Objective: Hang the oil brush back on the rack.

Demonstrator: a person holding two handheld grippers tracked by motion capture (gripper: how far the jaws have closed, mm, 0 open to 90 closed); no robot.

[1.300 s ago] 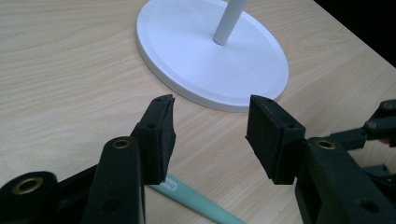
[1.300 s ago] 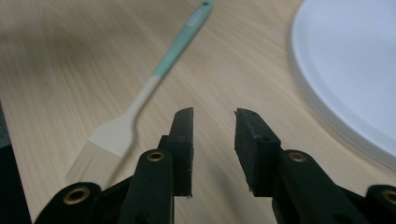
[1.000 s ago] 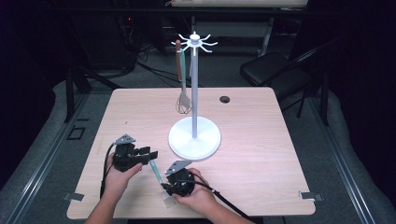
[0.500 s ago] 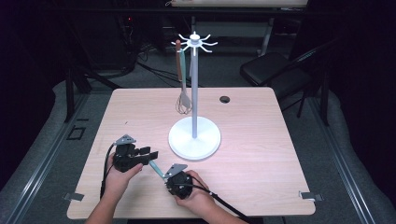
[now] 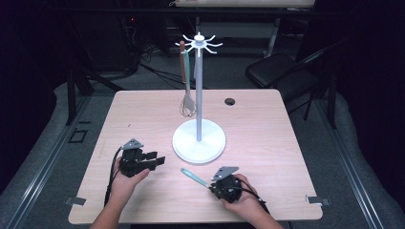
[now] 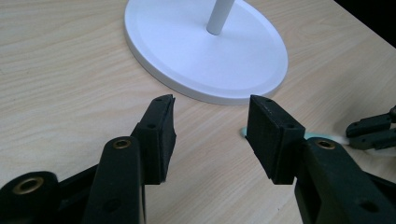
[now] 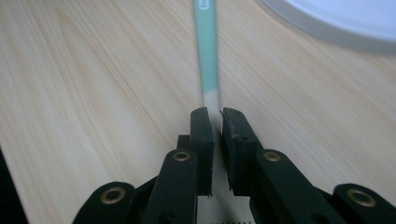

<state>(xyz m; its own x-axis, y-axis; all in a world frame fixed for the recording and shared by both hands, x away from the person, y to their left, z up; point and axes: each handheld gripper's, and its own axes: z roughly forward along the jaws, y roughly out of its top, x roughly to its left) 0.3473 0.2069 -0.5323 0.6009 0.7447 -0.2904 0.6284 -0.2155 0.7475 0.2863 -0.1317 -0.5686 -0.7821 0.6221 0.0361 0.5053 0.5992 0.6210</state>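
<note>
A utensil with a teal handle (image 5: 193, 176) lies low over the table, in front of the white stand's base (image 5: 199, 143). My right gripper (image 5: 213, 187) is shut on its pale end; the jaws have just been closing, and the pads press on it in the right gripper view (image 7: 217, 114). There the handle (image 7: 206, 56) runs straight away from the jaws. My left gripper (image 5: 157, 159) rests at the front left, open, with only bare table between its jaws (image 6: 210, 126). A whisk (image 5: 187, 107) hangs from the stand's top hooks.
The stand's pole (image 5: 198, 95) rises mid-table, and its round base (image 6: 205, 51) lies just beyond my left jaws. A small black disc (image 5: 230, 101) sits at the back. A dark chair (image 5: 277, 71) stands behind the table's far right corner.
My right gripper has closed on the utensil's end and slid right along the front edge, pulling the utensil away from the left gripper. The left gripper has stayed put.
</note>
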